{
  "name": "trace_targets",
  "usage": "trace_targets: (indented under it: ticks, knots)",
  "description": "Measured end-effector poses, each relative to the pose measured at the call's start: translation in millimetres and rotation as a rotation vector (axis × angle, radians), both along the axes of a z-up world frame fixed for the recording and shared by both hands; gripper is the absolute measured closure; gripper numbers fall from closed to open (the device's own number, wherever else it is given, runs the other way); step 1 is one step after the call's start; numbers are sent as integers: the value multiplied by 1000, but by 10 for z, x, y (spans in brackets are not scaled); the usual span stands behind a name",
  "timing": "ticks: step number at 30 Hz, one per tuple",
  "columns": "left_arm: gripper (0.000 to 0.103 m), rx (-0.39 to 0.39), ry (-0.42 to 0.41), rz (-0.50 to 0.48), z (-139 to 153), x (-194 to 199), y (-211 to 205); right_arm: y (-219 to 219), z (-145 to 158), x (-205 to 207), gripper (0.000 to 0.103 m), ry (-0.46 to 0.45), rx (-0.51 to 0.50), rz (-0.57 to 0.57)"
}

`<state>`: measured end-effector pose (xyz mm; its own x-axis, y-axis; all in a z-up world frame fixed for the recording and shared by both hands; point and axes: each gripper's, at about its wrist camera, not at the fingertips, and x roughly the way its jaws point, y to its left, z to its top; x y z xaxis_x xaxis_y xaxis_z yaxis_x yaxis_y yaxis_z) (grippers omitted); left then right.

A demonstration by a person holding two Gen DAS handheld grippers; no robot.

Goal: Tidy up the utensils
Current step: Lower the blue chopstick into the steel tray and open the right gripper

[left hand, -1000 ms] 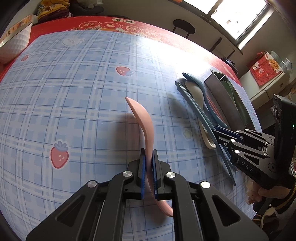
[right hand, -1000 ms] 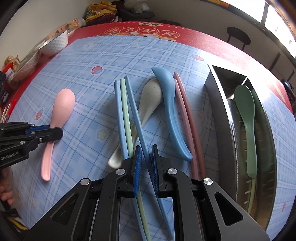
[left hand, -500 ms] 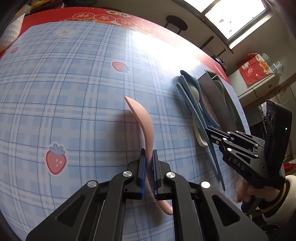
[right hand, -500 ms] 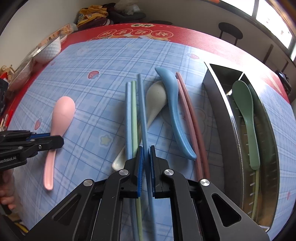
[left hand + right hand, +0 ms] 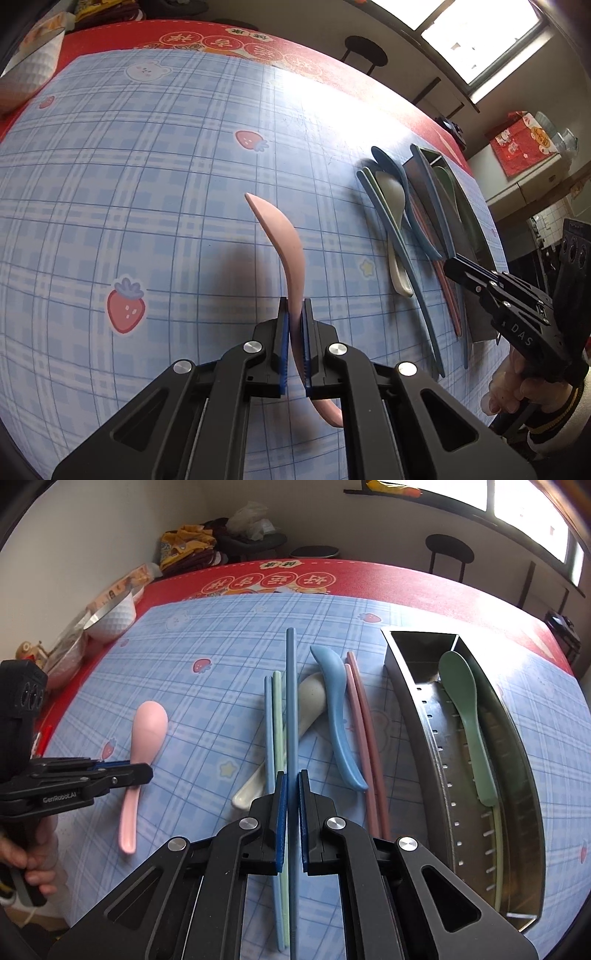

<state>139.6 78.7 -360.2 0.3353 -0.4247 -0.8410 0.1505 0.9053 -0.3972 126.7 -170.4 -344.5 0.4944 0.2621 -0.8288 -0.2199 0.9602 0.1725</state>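
My left gripper (image 5: pixel 294 306) is shut on the handle of a pink spoon (image 5: pixel 284 236), whose bowl points away over the blue plaid cloth. The right wrist view shows that left gripper (image 5: pixel 147 771) at the pink spoon (image 5: pixel 149 723) on the left. My right gripper (image 5: pixel 291 775) is shut on a dark blue chopstick (image 5: pixel 290 701), which runs straight ahead above the other utensils. Under it lie a light blue chopstick (image 5: pixel 268 720), a pale green one (image 5: pixel 277 716), a white spoon (image 5: pixel 310 705), a blue spoon (image 5: pixel 336 709) and two pink chopsticks (image 5: pixel 364 731).
A steel utensil tray (image 5: pixel 402 686) on the right holds a green spoon (image 5: pixel 461 701) and a pale green chopstick. White bowls (image 5: pixel 112 616) stand at the table's far left edge. A stool (image 5: pixel 448 554) is behind the red-edged table. A person's hands hold both grippers.
The right gripper's jaws have shut on the dark blue chopstick and lifted it, so it now lines up with the fingers. The left gripper still holds the pink spoon and has hardly moved.
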Motion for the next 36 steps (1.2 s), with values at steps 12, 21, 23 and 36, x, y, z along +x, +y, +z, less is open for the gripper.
trace_targets:
  ticks: [12,21,23,36]
  knots:
    - [97,32,-55,187,458,-387,-67,-853,230,43,97,-84,73,-63]
    - [97,17,-80,242,608,-575,-253,-1330,174,157,97,-52,-30,-101]
    - [97,13,-74,250,588,-604,-277,-1348,110,144,97,-32,-38,-101]
    - [97,11,-87,277,640,-737,-226,-1307,-150,266,97,49,-95,-112]
